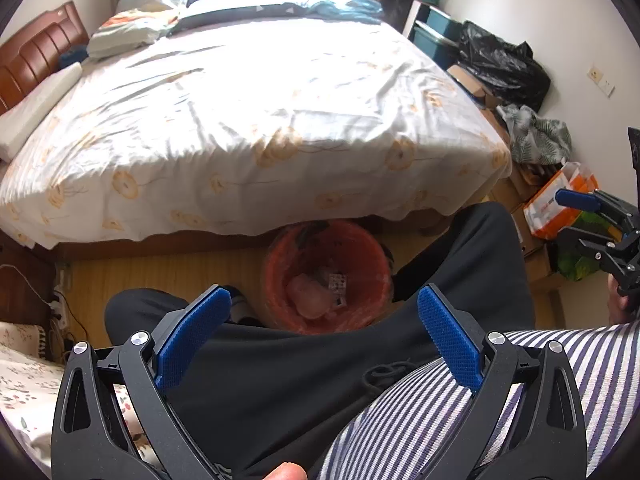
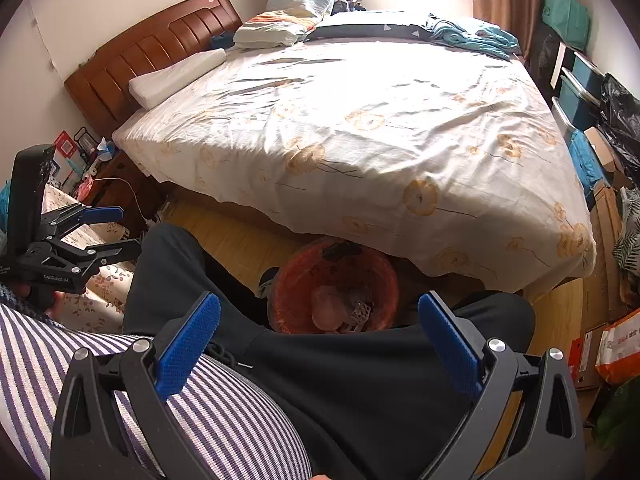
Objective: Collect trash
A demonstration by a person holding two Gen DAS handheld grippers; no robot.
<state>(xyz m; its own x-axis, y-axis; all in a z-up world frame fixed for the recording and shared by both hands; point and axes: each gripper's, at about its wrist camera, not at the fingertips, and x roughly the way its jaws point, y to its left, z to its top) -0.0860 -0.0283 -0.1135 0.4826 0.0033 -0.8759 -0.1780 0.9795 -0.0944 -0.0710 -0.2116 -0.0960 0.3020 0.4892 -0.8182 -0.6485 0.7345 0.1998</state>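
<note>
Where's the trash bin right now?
The orange trash bin sits on the wooden floor at the near edge of the bed, between the person's legs; it shows low and central in both wrist views, with some trash already inside.

Bed: ahead of you stands a wide bed with a brown wooden headboard [image 2: 152, 56], covered by a white sheet printed with pale orange flowers [image 2: 360, 128].
On the bed: you see a white foam pillow [image 2: 176, 76] by the headboard and folded bedding [image 2: 276, 28] at the far side.
Floor: your yellow wooden floor [image 1: 168, 272] carries an orange-lined round waste bin [image 1: 328, 276] just beside the bed's edge.
</note>
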